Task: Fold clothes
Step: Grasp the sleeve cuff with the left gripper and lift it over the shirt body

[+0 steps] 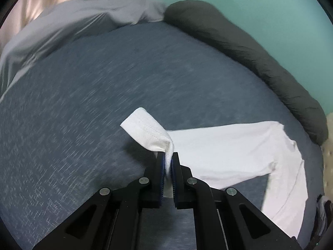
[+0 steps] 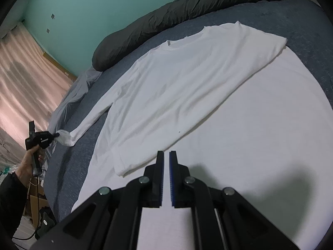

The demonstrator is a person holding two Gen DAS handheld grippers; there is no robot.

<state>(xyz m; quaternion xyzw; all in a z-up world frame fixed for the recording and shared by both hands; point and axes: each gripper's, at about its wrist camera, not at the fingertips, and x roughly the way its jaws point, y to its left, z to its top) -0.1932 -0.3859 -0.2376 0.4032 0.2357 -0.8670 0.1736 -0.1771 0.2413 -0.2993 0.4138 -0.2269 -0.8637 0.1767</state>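
A white long-sleeved shirt (image 2: 177,87) lies spread on a white sheet (image 2: 260,135) over a blue-grey bed. Its right sleeve is folded across the chest. Its left sleeve (image 1: 229,145) stretches out over the blue cover, and my left gripper (image 1: 168,156) is shut on the sleeve cuff (image 1: 145,127), which curls up past the fingertips. In the right wrist view the left gripper (image 2: 56,135) shows at far left, held by a hand, pinching the cuff (image 2: 64,138). My right gripper (image 2: 166,153) hovers over the shirt's lower hem, jaws nearly together with a thin gap and nothing between them.
A dark grey rolled duvet (image 2: 166,16) runs along the bed's far edge by the teal wall. A pale grey sheet (image 1: 72,25) bunches at one corner. Pink curtains (image 2: 25,73) hang at left. Boxes and cables (image 2: 35,208) lie on the floor beside the bed.
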